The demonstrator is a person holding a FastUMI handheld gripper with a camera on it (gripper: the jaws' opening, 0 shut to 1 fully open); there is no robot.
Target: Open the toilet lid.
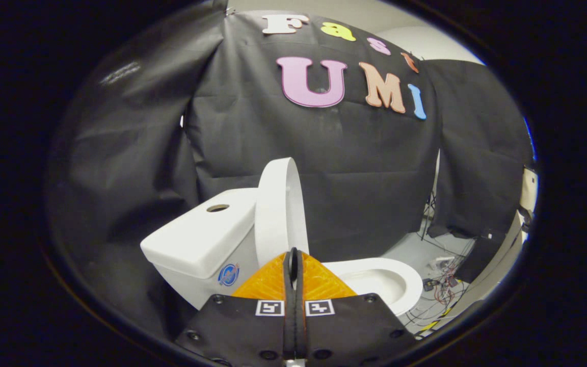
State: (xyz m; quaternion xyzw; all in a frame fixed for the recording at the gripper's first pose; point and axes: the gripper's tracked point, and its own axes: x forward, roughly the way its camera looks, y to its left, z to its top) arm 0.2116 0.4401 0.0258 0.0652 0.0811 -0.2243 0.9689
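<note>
White toilet lid standing raised against tank, bowl lying exposed; gripper fingers pressing together, grasping nothing, just before lid

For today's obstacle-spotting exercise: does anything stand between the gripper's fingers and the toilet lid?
Nothing visible does. The gripper, fingers pressed together, points at the raised lid just beyond them, upright against the tank, bowl uncovered.

The gripper has black screwed plates, two square markers and, seemingly, ribbed orange wedges.
</note>
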